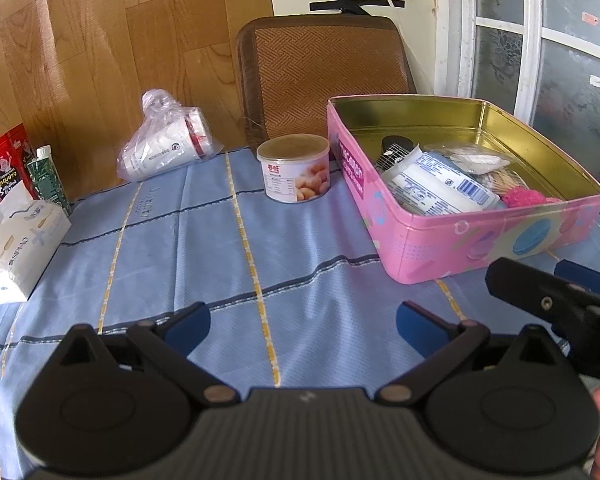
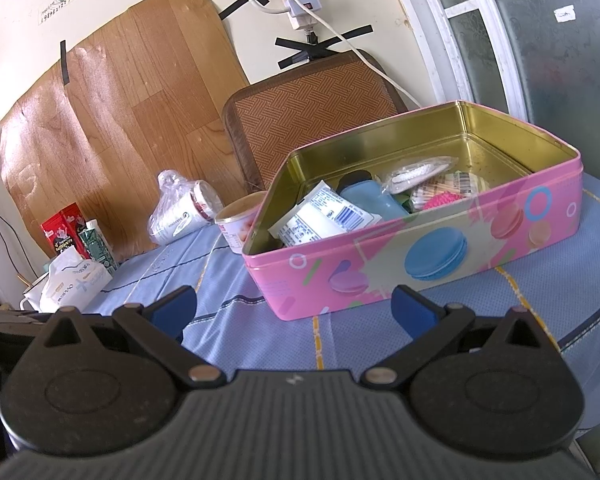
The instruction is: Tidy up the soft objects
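A pink macaron tin [image 1: 480,240] [image 2: 420,260] stands open on the blue tablecloth, at the right. Inside lie a white and blue tube [image 1: 440,188] [image 2: 320,220], a pink fluffy item [image 1: 526,198] [image 2: 440,201], a clear packet [image 1: 472,158] [image 2: 416,172] and a blue bottle [image 2: 374,198]. My left gripper [image 1: 303,322] is open and empty above the cloth, left of the tin. My right gripper [image 2: 294,310] is open and empty just before the tin's near wall; it also shows in the left wrist view [image 1: 556,292].
A round snack can [image 1: 294,168] [image 2: 236,224] stands beside the tin's left corner. A plastic bag of paper cups [image 1: 168,140] [image 2: 184,208] lies at the back. A tissue pack [image 1: 20,240] [image 2: 74,280] and red and green cartons [image 1: 8,168] [image 2: 66,232] are far left. A woven chair back [image 1: 324,72] stands behind.
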Demonstrator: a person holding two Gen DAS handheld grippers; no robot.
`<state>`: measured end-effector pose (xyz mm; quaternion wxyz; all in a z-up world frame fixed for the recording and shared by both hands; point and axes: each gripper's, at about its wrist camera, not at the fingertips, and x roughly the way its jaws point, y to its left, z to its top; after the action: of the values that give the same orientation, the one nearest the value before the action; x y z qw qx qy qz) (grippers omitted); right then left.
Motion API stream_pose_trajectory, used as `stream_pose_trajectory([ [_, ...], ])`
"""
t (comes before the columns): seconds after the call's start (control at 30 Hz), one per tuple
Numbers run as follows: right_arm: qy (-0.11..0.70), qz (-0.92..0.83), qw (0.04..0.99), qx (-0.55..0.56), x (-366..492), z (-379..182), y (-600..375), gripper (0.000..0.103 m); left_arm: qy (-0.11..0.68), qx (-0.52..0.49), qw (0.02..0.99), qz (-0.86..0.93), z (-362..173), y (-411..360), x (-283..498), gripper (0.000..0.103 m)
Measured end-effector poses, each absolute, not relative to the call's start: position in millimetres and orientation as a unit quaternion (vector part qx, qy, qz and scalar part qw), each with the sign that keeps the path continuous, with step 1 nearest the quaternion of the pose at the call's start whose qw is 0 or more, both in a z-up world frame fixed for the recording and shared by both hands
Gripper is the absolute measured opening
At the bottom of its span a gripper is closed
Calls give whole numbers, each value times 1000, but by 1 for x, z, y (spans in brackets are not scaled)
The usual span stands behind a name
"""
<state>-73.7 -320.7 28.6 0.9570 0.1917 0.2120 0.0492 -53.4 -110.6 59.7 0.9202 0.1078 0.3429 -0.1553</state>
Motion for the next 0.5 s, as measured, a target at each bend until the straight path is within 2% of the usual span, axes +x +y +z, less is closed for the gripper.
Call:
stream_pose_trajectory([
  [0.5, 211, 49, 957, 191, -74, 29, -321, 103, 343, 109, 920, -157, 59, -111, -54, 103],
])
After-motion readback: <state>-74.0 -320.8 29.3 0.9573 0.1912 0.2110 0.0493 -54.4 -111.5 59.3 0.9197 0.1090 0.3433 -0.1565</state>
